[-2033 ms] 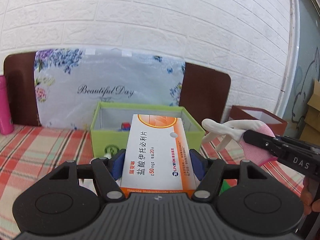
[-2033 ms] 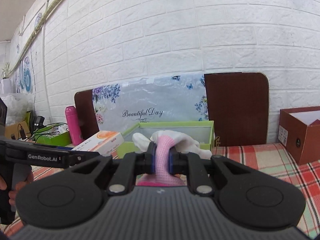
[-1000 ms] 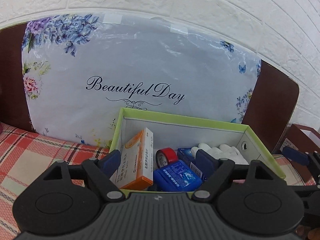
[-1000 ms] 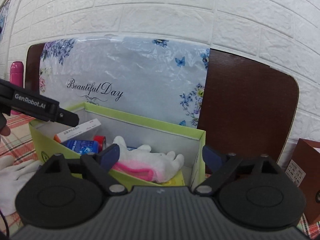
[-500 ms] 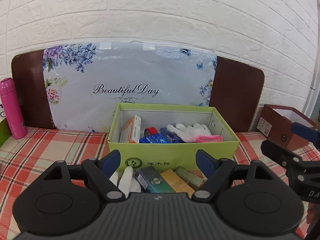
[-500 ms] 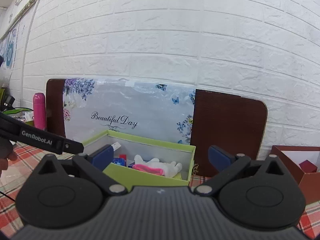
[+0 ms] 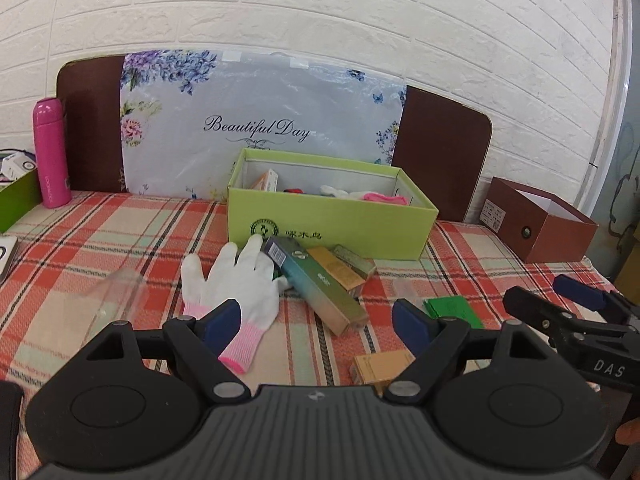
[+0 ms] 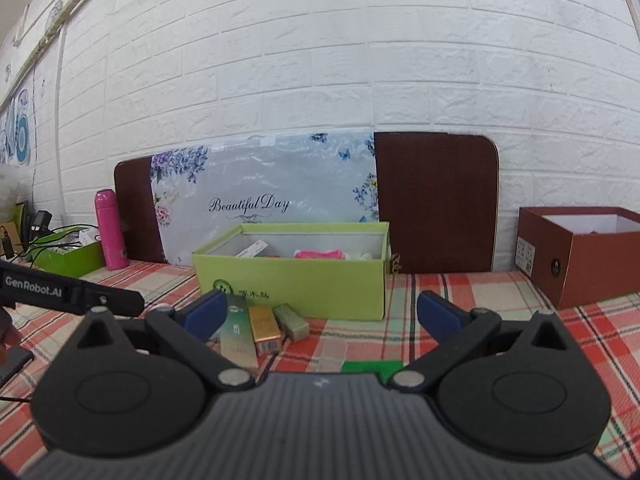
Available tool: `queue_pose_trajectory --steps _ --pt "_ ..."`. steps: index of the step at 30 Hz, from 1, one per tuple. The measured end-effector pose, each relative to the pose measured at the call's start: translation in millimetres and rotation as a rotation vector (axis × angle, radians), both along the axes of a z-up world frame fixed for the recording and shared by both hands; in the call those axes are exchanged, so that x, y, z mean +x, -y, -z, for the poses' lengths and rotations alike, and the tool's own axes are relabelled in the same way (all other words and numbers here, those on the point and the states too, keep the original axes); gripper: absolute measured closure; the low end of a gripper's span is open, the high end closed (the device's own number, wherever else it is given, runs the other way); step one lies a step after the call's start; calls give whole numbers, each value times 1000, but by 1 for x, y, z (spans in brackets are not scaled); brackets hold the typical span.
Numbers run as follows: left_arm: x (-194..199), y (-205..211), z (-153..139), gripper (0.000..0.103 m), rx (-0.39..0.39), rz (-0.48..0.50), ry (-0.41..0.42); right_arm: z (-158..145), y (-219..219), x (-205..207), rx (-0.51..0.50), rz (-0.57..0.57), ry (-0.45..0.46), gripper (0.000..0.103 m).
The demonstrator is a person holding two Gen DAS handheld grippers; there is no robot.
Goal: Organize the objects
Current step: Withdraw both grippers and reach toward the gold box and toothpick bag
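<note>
One bench [image 7: 120, 232] under a red plaid cloth carries everything. One floral board reading "Beautiful Day" [image 7: 260, 128] leans on the brick wall behind the green box [image 7: 332, 224], which serves as landmark.

Boxes: one green box, open-topped, mid-bench; one brown box [image 7: 540, 228] well to its right; one further green tray [image 7: 16, 200] far to its left. One pink bottle [image 7: 51, 152] stands upright left of the green box, against the board.

Inside the green box: one orange-and-white medicine carton [image 7: 269, 180] leaning at the left end, one red item only partly visible, and one white glove with pink cuff [image 7: 368, 195] at the right.

In front of the green box: one white glove [image 7: 236, 280] lying flat, fingers toward the box wall; three long cartons side by side, namely one teal carton [image 7: 316, 284], one gold carton [image 7: 338, 270] and one olive carton [image 7: 354, 260]; one green packet [image 7: 454, 308] to the right of them; one tan carton [image 7: 380, 366] nearest the camera.

Grippers: two. The left gripper [image 7: 318, 326] has its jaws apart with nothing between them. The right gripper [image 8: 320, 312] likewise stands wide, nothing clamped; its jaws have just been opening.

Change since two seconds ago: the left gripper then clamped the medicine carton and the right clamped the pink-cuffed glove; both items now lie in the green box. Both grippers have drawn back from the box, which appears smaller and farther off than a second ago.
</note>
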State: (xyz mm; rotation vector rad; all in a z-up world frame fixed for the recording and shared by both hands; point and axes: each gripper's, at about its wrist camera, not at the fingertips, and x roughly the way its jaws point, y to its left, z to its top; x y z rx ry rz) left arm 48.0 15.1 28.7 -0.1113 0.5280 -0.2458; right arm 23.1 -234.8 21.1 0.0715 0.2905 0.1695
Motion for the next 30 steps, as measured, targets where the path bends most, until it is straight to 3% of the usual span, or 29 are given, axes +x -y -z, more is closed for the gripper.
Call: queue_pose_trajectory --steps 9,17,20,22,25,30 --pt "-15 -4 43 17 -18 11 -91 51 -21 -14 4 -85 -164 0" --pt "-12 -7 51 17 -31 32 -113 72 -50 -6 -64 -141 -280 0" --pt "-5 -2 50 17 -41 83 -113 79 -58 -2 -97 -173 -322 0" --pt "1 3 50 17 -46 123 -113 82 -59 0 -121 -173 -351 11" --pt "12 15 52 17 -43 199 -112 82 -50 -4 -116 -179 -350 18" --pt "43 46 53 17 -33 362 -110 82 -29 -8 -121 -112 -352 21"
